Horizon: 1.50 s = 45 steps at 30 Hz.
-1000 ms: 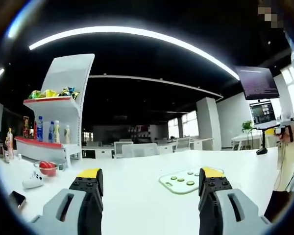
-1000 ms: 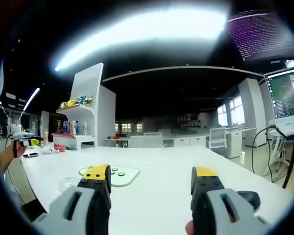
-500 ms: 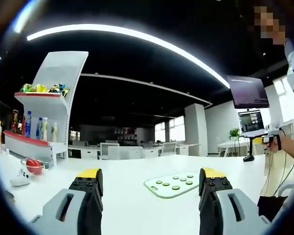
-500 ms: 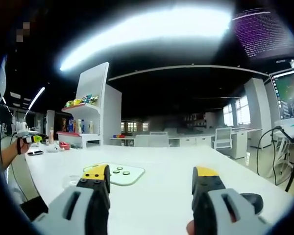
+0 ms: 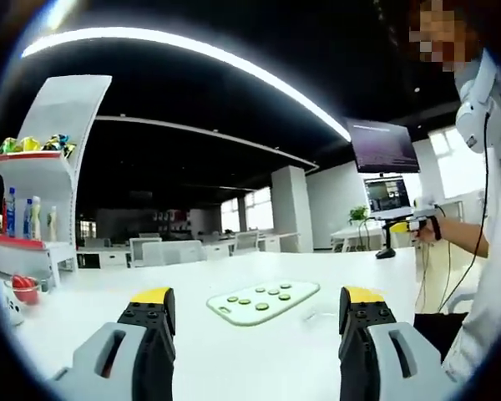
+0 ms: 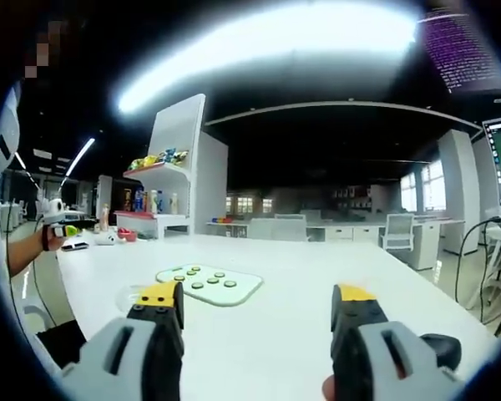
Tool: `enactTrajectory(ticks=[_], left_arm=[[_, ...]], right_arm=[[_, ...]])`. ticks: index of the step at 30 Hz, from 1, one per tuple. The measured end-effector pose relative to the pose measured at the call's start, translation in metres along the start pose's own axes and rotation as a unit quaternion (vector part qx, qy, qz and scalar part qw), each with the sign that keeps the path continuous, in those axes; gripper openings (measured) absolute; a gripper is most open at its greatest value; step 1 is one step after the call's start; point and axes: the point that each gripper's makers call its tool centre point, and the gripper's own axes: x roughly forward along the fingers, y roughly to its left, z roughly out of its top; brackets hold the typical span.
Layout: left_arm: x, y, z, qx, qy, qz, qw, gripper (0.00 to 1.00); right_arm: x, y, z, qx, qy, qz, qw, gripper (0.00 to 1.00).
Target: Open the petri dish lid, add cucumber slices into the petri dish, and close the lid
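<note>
1. Grippers: left gripper (image 5: 255, 313) at lower centre of the left gripper view, jaws spread wide and empty; right gripper (image 6: 259, 309) at lower centre of the right gripper view, likewise spread and empty.
2. Cucumber slices (image 5: 259, 297) lie on a pale cutting board (image 5: 296, 293) at mid-frame on the white tabletop (image 5: 75, 322); board well beyond both grippers.
3. Petri dish (image 6: 132, 294): faint clear disc just left of the board in the right gripper view; lid state too small to tell.
4. Progress: judged not begun; opening, filling and closing all remain.
</note>
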Motion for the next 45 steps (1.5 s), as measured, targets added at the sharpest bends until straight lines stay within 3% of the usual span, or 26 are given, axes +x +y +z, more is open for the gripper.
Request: enactTrajectory(ticks=[10,17,20,24,33,38,45], left_arm=[[0.007,-0.012,-0.004,0.003,0.020,-0.050,0.9985,0.82],[0.016,-0.022,-0.015,0.019,0.046,-0.083,0.9953,0.83],[0.018,-0.025,-0.021,0.020,0.056,-0.099,0.9933,0.83],[0.024,-0.021,-0.026,0.013,0.063,-0.097,0.9932,0.83],[0.035,-0.040,-0.038,0.016,0.085,-0.138,0.9867,0.83],[0.040,-0.051,-0.051,0.017,0.102,-0.155,0.9825,0.83],[0.051,-0.062,-0.054,0.013,0.108,-0.182,0.9773,0.84]], right_arm=[[0.006,0.018,0.002,-0.001,0.002,0.046,0.9989,0.74],[0.014,0.036,-0.011,-0.011,0.026,0.097,0.9949,0.77],[0.018,0.047,-0.014,-0.020,0.035,0.121,0.9919,0.78],[0.020,0.053,-0.011,-0.028,0.019,0.152,0.9878,0.80],[0.029,0.066,-0.016,-0.021,0.010,0.201,0.9794,0.81],[0.033,0.077,-0.020,-0.023,0.009,0.236,0.9715,0.83],[0.041,0.105,-0.020,-0.033,0.019,0.278,0.9600,0.84]])
